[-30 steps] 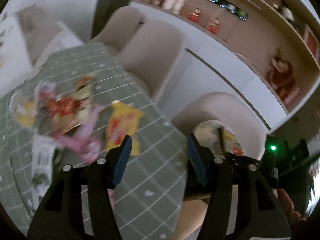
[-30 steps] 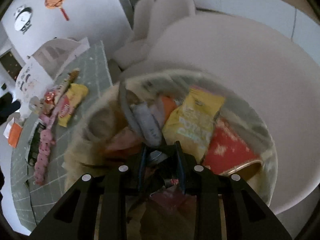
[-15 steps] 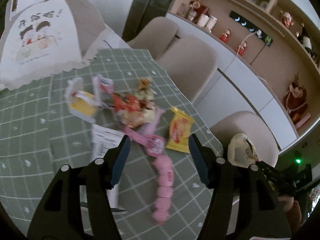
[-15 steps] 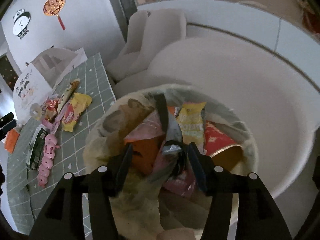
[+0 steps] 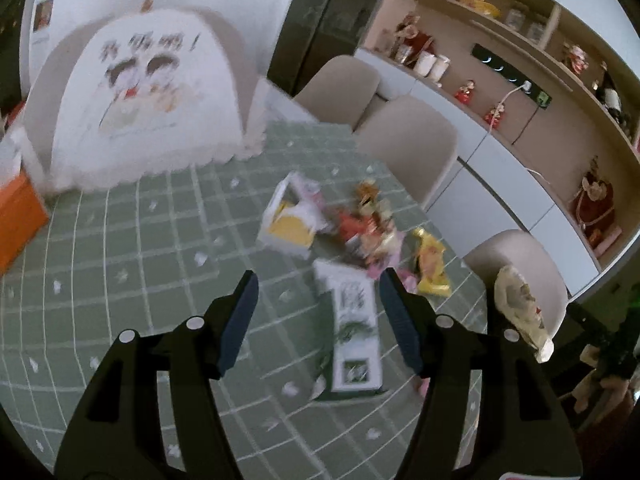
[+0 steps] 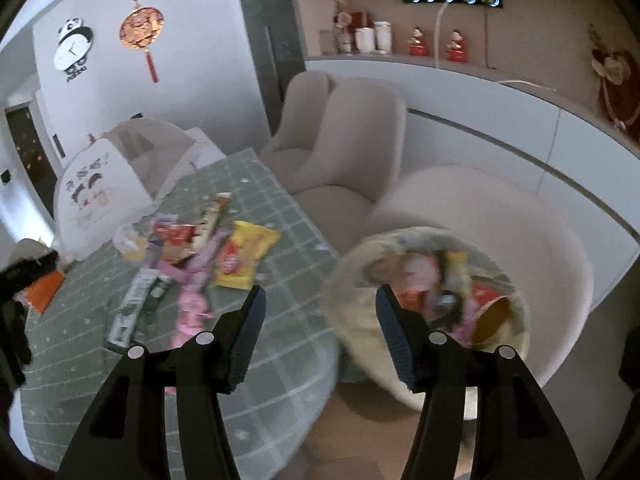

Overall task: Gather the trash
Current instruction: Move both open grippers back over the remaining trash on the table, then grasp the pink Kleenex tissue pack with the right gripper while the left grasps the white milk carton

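Observation:
A pile of wrappers lies on the green checked tablecloth (image 5: 120, 248): a yellow packet (image 6: 244, 258), a pink strip of packets (image 6: 191, 304), a green and white carton (image 5: 355, 332), a white and yellow box (image 5: 290, 222) and red wrappers (image 5: 360, 226). My left gripper (image 5: 318, 316) is open and empty above the table, just short of the carton. My right gripper (image 6: 318, 328) is open and empty, raised between the table edge and a trash bag (image 6: 424, 292) full of wrappers on a beige chair (image 6: 532, 248).
A white food cover with a cartoon print (image 5: 148, 96) stands at the table's far side, with an orange box (image 5: 18, 208) to its left. More beige chairs (image 5: 404, 140) line the table's right side. A white sideboard with shelves of ornaments (image 5: 516, 92) runs behind.
My left gripper has swung from the chair side over the table toward the carton. My right gripper has opened, lifted out of the trash bag and pulled back.

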### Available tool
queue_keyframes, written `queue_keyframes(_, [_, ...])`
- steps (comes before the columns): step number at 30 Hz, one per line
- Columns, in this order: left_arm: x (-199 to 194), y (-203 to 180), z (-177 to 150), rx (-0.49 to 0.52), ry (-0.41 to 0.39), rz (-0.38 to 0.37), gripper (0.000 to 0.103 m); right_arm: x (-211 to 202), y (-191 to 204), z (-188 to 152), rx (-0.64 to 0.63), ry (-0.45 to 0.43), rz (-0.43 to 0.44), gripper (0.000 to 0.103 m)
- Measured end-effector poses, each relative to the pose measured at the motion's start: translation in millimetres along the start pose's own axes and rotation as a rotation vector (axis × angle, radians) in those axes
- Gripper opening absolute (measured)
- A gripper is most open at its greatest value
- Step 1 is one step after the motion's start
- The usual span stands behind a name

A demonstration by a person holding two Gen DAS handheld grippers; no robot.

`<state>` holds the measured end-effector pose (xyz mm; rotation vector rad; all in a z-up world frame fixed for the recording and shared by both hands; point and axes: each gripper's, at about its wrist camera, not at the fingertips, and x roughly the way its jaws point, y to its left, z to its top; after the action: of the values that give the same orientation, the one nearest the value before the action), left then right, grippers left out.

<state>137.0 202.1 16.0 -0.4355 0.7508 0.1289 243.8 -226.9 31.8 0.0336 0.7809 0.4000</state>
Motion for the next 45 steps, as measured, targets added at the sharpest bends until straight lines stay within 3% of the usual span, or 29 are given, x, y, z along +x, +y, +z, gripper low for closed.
queue_keyframes(6, [23.4, 13.7, -23.8, 0.027, 0.078, -0.048, 0.060, 16.0, 49.9, -17.9, -0.001, 0.038, -0.010, 0.054])
queue_keyframes(14, [49.1, 1.7, -33.3, 0.020, 0.082, -0.118, 0.060, 64.3, 76.1, -28.7, -0.031, 0.111, 0.018, 0.054])
queue_keyframes(19, [67.6, -21.3, -7.2, 0.107, 0.017, -0.080, 0.058, 77.3, 84.3, -20.7, -0.066, 0.094, 0.028, 0.054])
queue_keyframes(21, [85.2, -26.4, 5.8, 0.097, 0.024, -0.083, 0.049, 81.4, 83.0, -14.6, -0.064, 0.092, 0.040, 0.054])
queue_keyframes(26, [125.8, -33.0, 34.6, 0.052, 0.016, -0.052, 0.044, 93.1, 76.4, 2.1, -0.055, 0.074, 0.044, 0.054])
queue_keyframes(30, [128.3, -42.7, 76.1, 0.131, -0.049, 0.023, 0.043, 108.9, 73.9, 12.3, -0.084, 0.071, 0.028, 0.054])
queue_keyframes(33, [156.0, -34.4, 104.4, 0.167, 0.048, 0.052, 0.048, 122.1, 68.1, 14.3, -0.043, 0.075, 0.042, 0.054])
queue_keyframes(35, [166.6, -28.6, 110.6, 0.190, 0.052, 0.090, 0.048, 132.5, 66.1, 14.2, -0.010, 0.089, 0.049, 0.054])
queue_keyframes(36, [167.0, -23.0, 114.7, 0.191, 0.034, 0.107, 0.048, 138.4, 67.8, 15.3, -0.001, 0.101, 0.059, 0.054])
queue_keyframes(39, [146.2, 0.2, 116.4, 0.078, -0.019, 0.059, 0.048, 147.6, 82.4, 20.6, -0.037, 0.103, 0.102, 0.054])
queue_keyframes(45, [97.4, 32.9, 80.6, -0.002, -0.030, 0.050, 0.048, 187.9, 163.8, 54.3, -0.185, 0.139, 0.328, 0.054])
